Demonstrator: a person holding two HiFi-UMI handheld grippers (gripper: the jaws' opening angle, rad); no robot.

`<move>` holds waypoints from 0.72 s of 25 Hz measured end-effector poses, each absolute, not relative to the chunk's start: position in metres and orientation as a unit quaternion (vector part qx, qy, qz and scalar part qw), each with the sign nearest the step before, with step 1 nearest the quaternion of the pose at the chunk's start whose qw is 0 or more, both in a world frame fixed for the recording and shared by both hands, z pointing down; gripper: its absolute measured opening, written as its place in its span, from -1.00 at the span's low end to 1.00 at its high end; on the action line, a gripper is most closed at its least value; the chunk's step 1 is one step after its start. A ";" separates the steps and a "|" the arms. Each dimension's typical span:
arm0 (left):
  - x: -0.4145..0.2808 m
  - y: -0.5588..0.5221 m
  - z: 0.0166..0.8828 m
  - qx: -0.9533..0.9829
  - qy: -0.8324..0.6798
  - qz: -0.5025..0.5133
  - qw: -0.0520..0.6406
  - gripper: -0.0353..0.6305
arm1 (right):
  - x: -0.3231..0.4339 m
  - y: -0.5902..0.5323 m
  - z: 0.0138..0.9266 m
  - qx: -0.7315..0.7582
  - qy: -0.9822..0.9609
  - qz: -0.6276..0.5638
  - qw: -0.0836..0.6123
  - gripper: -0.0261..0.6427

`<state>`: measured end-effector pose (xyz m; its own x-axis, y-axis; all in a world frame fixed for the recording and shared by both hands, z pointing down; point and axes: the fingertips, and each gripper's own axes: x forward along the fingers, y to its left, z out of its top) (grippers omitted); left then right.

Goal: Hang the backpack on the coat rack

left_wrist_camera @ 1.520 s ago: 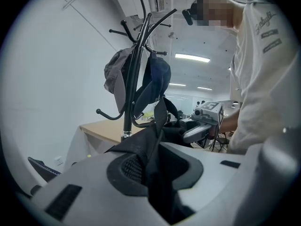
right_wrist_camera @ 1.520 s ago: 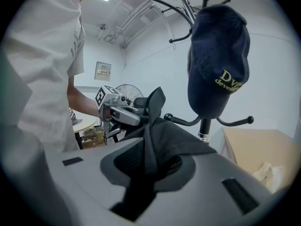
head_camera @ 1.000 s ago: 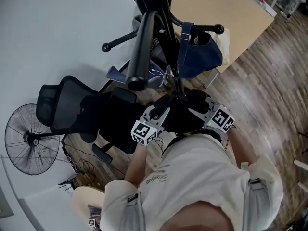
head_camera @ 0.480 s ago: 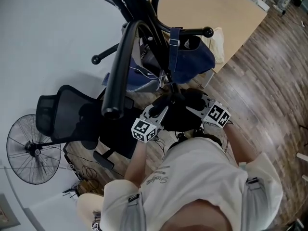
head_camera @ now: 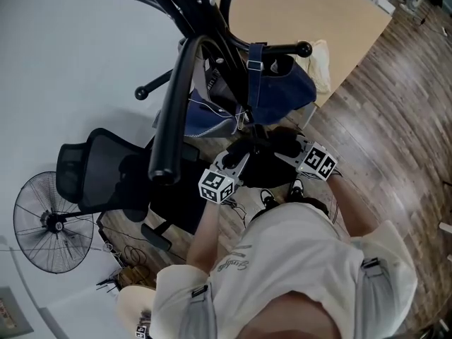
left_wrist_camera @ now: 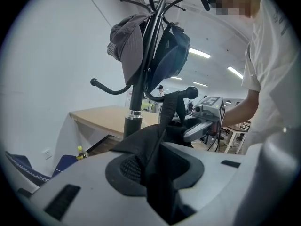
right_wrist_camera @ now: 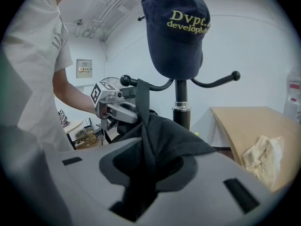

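My left gripper point(head_camera: 239, 155) and right gripper point(head_camera: 281, 149), jaws opening, each pinch black fabric of the backpack point(head_camera: 263, 171), low beside the coat rack point(head_camera: 212, 34), its strap point(left_wrist_camera: 168, 109) rising toward a hook point(left_wrist_camera: 191, 92). If that strap sits shallow, letting go could drop the bag.

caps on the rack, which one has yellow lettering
The navy cap, with yellow print on its front; the grey cap beside it shows none.
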<state>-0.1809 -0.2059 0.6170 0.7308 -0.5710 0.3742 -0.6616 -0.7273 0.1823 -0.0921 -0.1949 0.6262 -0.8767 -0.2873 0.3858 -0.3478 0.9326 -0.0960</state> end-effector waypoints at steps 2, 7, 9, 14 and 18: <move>-0.181 -0.210 0.618 0.918 -0.334 0.149 0.154 -0.61 | -0.092 -0.198 0.628 0.168 -0.964 0.085 0.186 -0.67; -0.182 -0.219 0.620 0.917 -0.333 0.152 0.155 -0.59 | -0.093 -0.207 0.630 0.176 -0.963 0.090 0.185 -0.66; -0.183 -0.223 0.622 0.916 -0.335 0.154 0.159 -0.57 | -0.093 -0.210 0.632 0.177 -0.962 0.094 0.186 -0.65; -0.185 -0.232 0.626 0.912 -0.336 0.161 0.173 -0.53 | -0.094 -0.221 0.635 0.178 -0.960 0.101 0.193 -0.62; -0.185 -0.234 0.629 0.909 -0.340 0.163 0.178 -0.52 | -0.094 -0.223 0.637 0.179 -0.959 0.104 0.193 -0.60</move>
